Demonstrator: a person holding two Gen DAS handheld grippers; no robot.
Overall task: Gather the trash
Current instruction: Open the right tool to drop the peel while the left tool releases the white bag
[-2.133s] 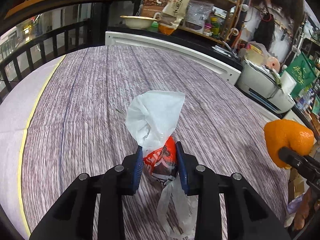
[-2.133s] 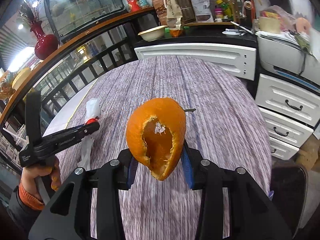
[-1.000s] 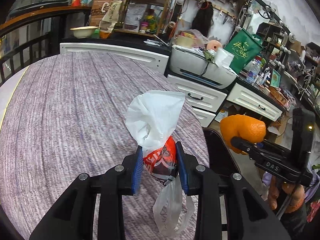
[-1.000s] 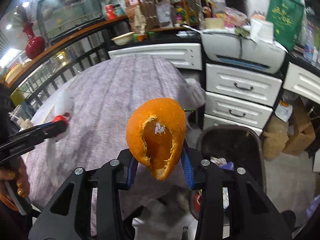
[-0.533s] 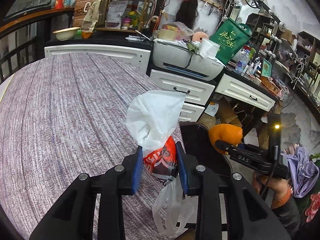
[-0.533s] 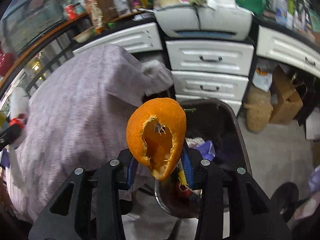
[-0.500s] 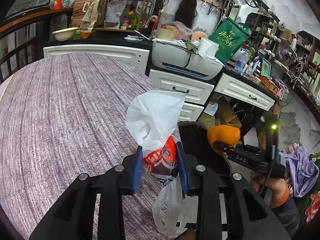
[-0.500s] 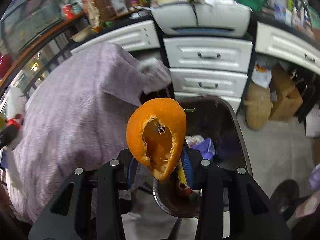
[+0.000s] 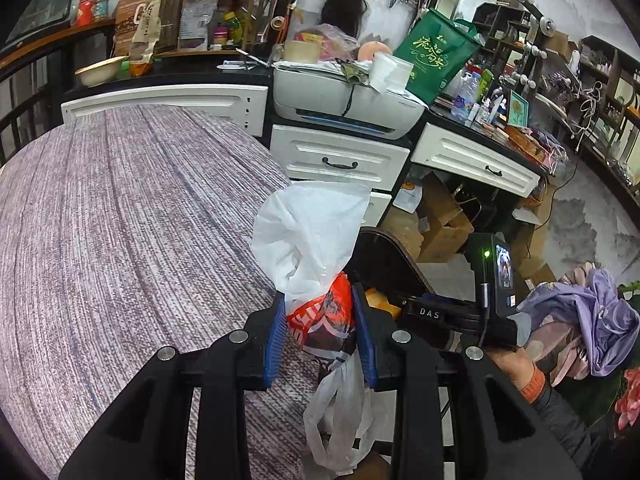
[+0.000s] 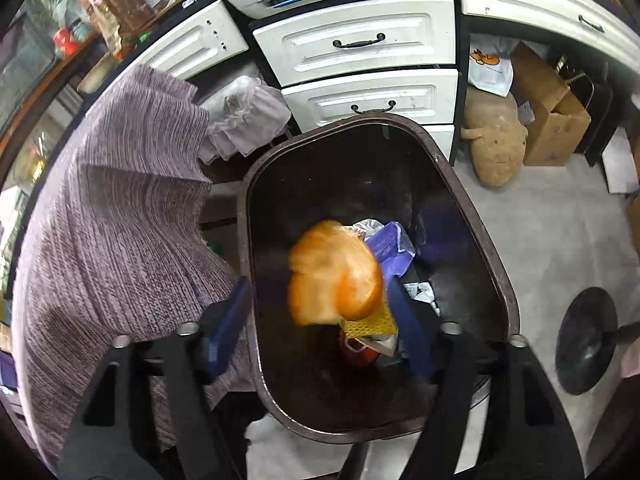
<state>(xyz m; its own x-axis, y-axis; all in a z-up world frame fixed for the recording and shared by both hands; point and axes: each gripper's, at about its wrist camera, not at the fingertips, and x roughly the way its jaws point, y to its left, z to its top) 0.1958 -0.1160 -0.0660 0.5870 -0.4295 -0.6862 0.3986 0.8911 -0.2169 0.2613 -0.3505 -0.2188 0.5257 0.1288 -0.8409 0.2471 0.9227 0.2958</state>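
Observation:
My left gripper is shut on a bunched white plastic bag with a red printed wrapper and holds it over the table's right edge, beside the dark trash bin. In the right wrist view my right gripper hangs over the open trash bin, and its jaws are opening. The orange peel, blurred, is loose between the spread blue pads, touching neither. An orange patch, perhaps the peel, peeks out beside my right gripper's body in the left wrist view.
The bin holds purple plastic, yellow netting and other scraps. A purple-grey tablecloth drapes the table left of the bin. White drawers, a printer, cardboard boxes and a black stool base surround it.
My right gripper has dropped lower over the bin and spread its jaws, letting go of the orange peel. My left gripper has carried the bag further right, toward the bin.

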